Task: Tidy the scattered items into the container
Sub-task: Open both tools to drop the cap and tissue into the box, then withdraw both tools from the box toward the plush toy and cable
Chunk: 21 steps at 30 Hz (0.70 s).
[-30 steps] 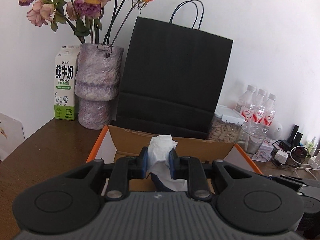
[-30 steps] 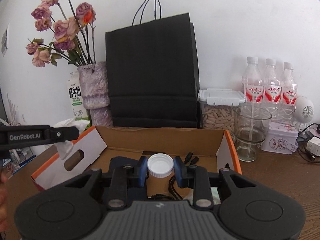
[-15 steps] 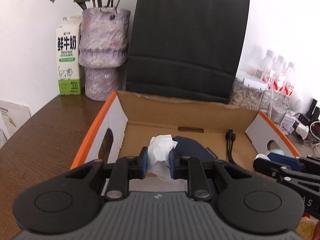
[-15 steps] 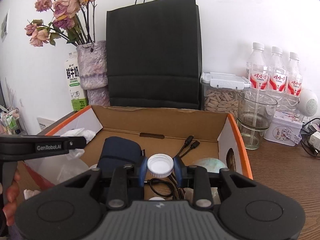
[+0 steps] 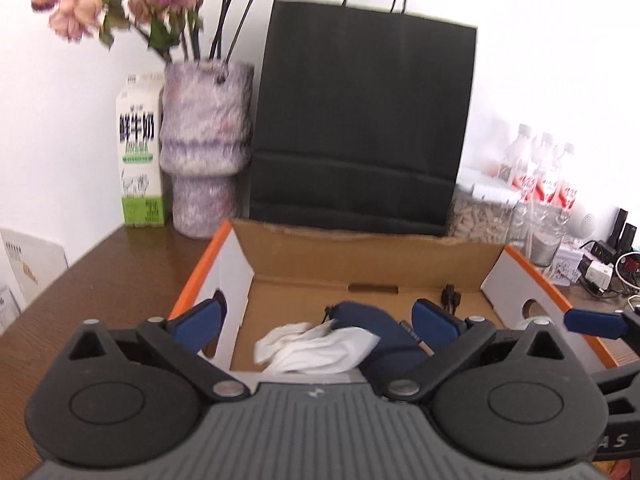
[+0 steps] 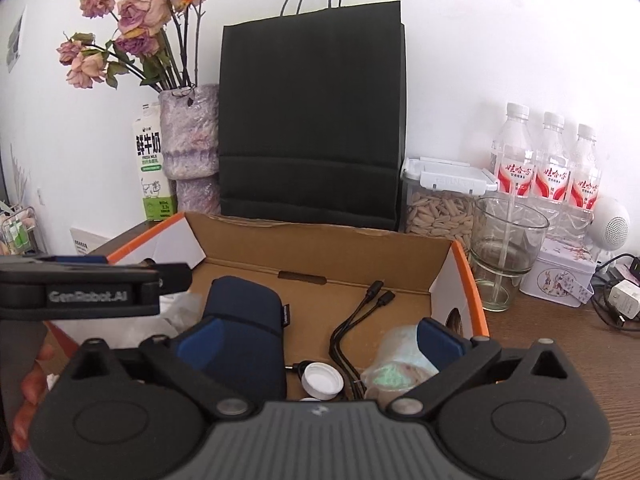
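Both of my claws hang over the open cardboard box [image 6: 320, 240], and both sets of jaws are opening, already spread wide with nothing pinched. From the left gripper [image 5: 316, 322] I see the crumpled white tissue [image 5: 312, 346] lying loose between the blue pads, touching neither, at about six o'clock on the box floor against the near wall. Just past it, toward one o'clock, sits the dark blue pouch [image 5: 372, 322], and a black cable [image 5: 451, 294] rests by the back wall at two o'clock. From the right gripper [image 6: 318, 340] the white bottle cap [image 6: 322, 378] lies free on the cardboard at six o'clock, between the pads but clear of both; the cable's twin plugs run up toward twelve, the pouch fills the nine o'clock side, and a pale green wrapped bundle [image 6: 394, 364] sits at three o'clock under my right pad. My other claw's finger crosses in at nine o'clock, a hand [image 6: 28, 392] behind it. Beyond the box, at twelve o'clock, stand a black paper bag [image 6: 312, 120], a vase of dried roses [image 6: 188, 136] and a milk carton [image 6: 150, 164].
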{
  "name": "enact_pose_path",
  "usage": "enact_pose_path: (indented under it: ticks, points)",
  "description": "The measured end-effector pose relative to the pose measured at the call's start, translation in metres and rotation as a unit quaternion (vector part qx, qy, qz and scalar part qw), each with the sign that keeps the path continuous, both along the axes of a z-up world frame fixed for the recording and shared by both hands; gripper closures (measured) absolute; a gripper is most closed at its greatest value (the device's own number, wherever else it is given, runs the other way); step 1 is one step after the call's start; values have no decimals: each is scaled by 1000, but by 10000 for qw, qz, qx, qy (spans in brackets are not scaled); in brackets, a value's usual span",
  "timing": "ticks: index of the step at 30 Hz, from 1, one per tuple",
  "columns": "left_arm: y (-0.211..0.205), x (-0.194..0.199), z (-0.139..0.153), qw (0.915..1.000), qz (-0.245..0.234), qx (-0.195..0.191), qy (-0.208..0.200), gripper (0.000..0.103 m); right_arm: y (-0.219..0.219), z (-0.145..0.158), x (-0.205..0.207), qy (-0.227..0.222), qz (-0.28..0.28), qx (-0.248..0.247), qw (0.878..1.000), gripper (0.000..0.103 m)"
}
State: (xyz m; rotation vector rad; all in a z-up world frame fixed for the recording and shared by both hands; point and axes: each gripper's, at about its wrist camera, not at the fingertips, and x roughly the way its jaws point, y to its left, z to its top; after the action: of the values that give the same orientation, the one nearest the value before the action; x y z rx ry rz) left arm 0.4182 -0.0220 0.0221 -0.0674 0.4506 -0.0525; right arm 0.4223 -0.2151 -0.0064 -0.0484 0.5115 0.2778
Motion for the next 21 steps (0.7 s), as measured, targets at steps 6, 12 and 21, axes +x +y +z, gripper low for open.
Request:
enact_pose_path:
  ticks: [6, 12, 21]
  points:
    - [-8, -8, 7, 9997, -15, 156, -211, 0, 3, 0, -1, 14, 22, -71, 10000, 0]
    - [-3, -12, 7, 9997, 31, 69, -228, 0, 4, -1, -2, 6, -9, -92, 10000, 0]
    - [12, -42, 10, 9979, 120, -168, -613, 0, 4, 4, -17, -223, -88, -190, 9995, 0]
